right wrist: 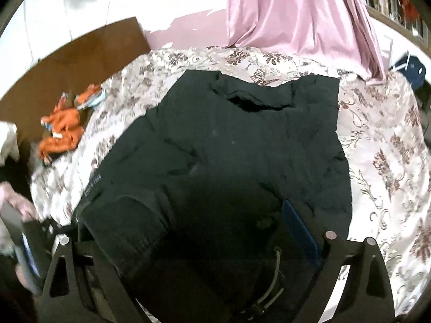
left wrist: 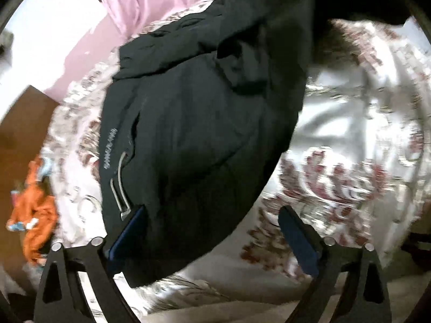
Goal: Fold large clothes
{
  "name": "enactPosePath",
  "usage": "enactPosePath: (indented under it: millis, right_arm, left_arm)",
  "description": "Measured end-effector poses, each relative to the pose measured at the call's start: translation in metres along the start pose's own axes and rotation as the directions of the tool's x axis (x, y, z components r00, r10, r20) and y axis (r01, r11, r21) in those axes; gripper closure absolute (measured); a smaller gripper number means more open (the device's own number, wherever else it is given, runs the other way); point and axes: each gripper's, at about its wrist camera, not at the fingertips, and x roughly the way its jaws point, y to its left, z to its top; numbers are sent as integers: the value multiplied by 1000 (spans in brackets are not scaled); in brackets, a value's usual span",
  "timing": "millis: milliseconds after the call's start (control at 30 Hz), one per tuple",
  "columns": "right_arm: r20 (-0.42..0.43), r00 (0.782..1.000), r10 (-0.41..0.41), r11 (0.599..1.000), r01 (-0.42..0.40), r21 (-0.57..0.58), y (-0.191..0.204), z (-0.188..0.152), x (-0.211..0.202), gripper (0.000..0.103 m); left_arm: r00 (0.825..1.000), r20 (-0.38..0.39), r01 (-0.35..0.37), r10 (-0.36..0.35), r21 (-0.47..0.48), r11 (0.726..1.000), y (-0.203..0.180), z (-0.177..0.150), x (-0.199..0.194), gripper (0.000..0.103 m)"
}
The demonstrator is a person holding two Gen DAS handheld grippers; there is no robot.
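A large black jacket (right wrist: 242, 145) lies spread on a bed with a floral cover (right wrist: 382, 140). In the left wrist view the jacket (left wrist: 194, 123) runs up the middle, with white lettering and a grey zip pull near its left edge. My left gripper (left wrist: 212, 231) is open, with the jacket's lower corner between its blue pads; the left pad (left wrist: 129, 231) touches the cloth. My right gripper (right wrist: 215, 231) is open over the jacket's near edge. Its right pad (right wrist: 301, 228) shows; the left one is hidden behind a folded cuff.
An orange garment (right wrist: 62, 123) lies at the bed's left edge, over a brown floor (right wrist: 67, 62). A pink curtain (right wrist: 301, 13) hangs behind the bed. A dark blue object (right wrist: 412, 70) sits at the far right. The floral cover (left wrist: 350, 134) is bare to the jacket's right.
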Motion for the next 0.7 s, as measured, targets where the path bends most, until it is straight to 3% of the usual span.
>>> enactPosePath:
  millis: [133, 267, 400, 500, 700]
  right_arm:
    - [-2, 1000, 26, 998, -26, 49, -3, 1, 8, 11]
    - [6, 1000, 27, 999, -27, 46, -4, -7, 10, 11]
    - [11, 1000, -2, 999, 2, 37, -3, -13, 4, 11]
    - [43, 995, -87, 996, 87, -14, 0, -22, -4, 11]
    - [132, 968, -213, 969, 227, -94, 5, -15, -24, 16]
  left_arm:
    - [987, 13, -161, 160, 48, 986, -7, 6, 6, 32]
    - [982, 24, -185, 186, -32, 982, 11, 6, 2, 61]
    - [985, 76, -143, 152, -114, 983, 36, 9, -8, 65]
    - [974, 127, -167, 186, -145, 975, 58, 22, -9, 66]
    - [961, 211, -120, 178, -260, 958, 104, 61, -28, 73]
